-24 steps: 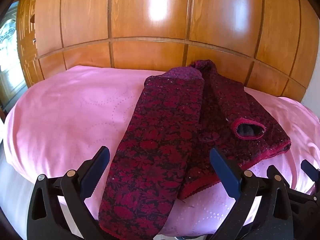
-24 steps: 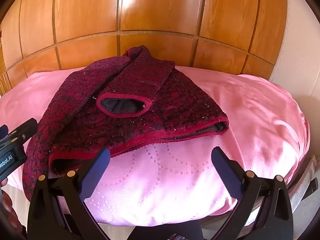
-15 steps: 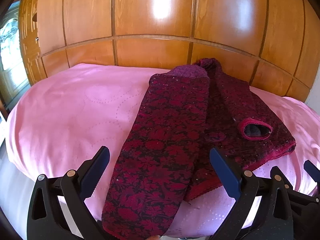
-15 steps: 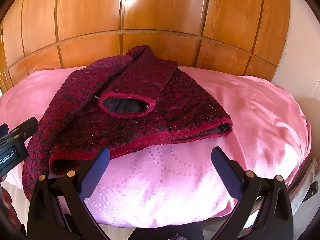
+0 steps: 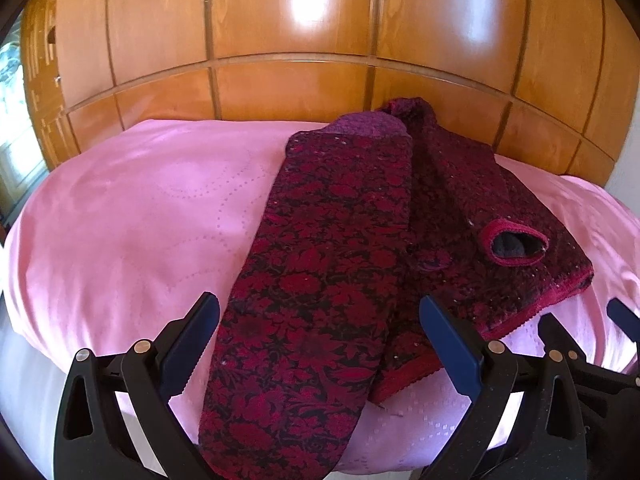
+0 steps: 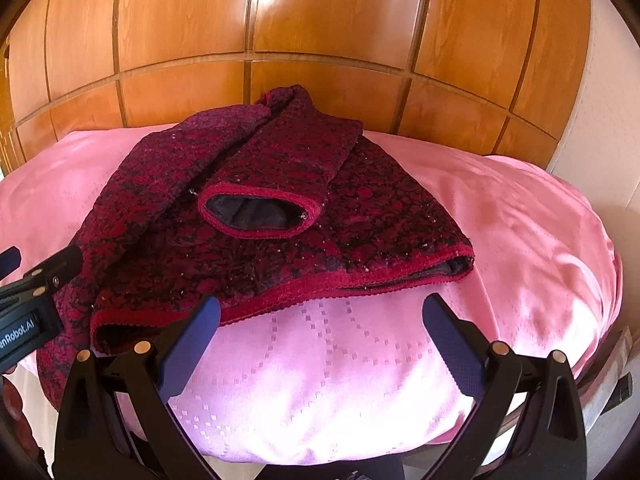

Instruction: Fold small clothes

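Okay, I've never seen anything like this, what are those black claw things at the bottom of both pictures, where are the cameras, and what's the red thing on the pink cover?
There is no robot here. A person holds a pair of hand-held tongs in each hand, and each pair carries a small wide-angle camera that looks forward along its two fingers.

One picture comes from the left tongs, the other from the right tongs. In each, the black arms with blue pads at the bottom are that tool's own fingers. The curved look comes from the lens.

On the pink cover lies a dark red flowered garment, partly folded, with one sleeve laid across it. Behind are wooden panels.

Both tongs stand wide open and hold nothing.
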